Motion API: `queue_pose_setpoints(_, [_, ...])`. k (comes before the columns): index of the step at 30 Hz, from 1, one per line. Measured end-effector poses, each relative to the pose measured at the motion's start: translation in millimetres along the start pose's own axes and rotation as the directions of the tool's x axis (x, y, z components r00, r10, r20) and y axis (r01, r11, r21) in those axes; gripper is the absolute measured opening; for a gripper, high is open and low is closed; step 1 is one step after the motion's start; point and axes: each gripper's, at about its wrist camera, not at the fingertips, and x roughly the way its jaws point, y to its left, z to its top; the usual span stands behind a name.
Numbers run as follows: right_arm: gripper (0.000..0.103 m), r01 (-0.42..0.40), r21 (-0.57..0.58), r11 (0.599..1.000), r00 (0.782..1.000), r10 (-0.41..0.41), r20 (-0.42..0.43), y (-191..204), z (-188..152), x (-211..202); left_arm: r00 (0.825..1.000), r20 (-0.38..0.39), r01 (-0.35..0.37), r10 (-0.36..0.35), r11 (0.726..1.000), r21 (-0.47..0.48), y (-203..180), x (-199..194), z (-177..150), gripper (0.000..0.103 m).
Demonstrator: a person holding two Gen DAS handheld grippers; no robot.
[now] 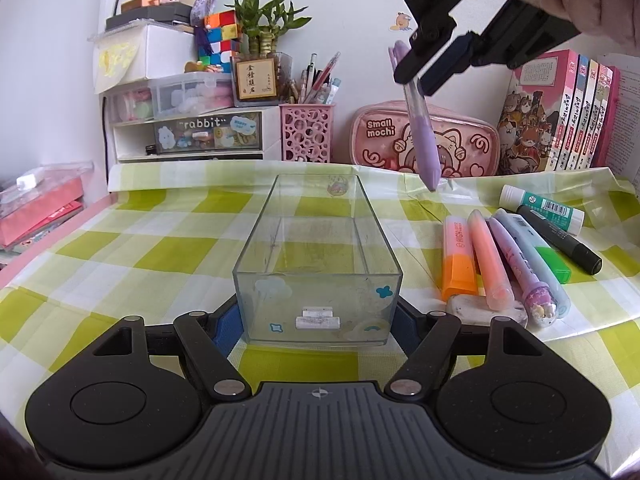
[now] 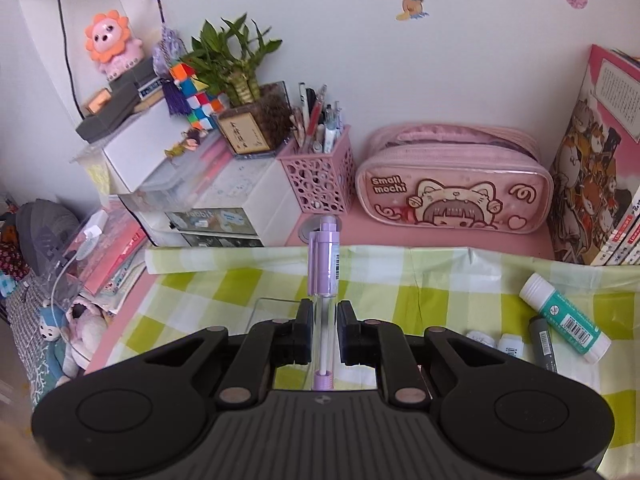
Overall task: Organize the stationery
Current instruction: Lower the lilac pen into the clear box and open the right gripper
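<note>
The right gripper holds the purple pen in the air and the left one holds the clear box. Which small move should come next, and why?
Probably carry the purple pen sideways until it hangs over the clear box, then lower it in. The right gripper is shut on the pen, which hangs tip down, beside and above the box. The left gripper clamps the box's near end, so it should stay put.

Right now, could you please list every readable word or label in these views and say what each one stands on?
"Small mochi": pink pencil case.
"rabbit": clear drawer front.
"HIGH...": orange highlighter, remainder unreadable.
Chinese characters: plant pot plaque, too blurred.
Glue stick label, book spines: too small.
</note>
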Motion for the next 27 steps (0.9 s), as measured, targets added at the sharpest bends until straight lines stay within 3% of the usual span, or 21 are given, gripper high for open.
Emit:
queue_pose_setpoints(6, [0.016, -0.081, 0.027, 0.996, 0.995, 0.082, -0.057, 18, -6, 16, 1.000, 0.001, -0.005, 0.005, 1.000, 0.005, -1, 0, 0, 0.072])
queue_pose_setpoints(14, [0.016, -0.084, 0.136, 0.987, 0.973, 0.110, -0.203, 26, -25, 77, 1.000, 0.003, -0.002, 0.002, 1.000, 0.010, -1, -1, -1, 0.072])
queue_pose_setpoints(27, [0.016, -0.056, 0.234, 0.971, 0.956, 0.120, -0.269, 25, -31, 111, 1.000, 0.005, -0.003, 0.003, 1.000, 0.003, 1, -1, -1, 0.072])
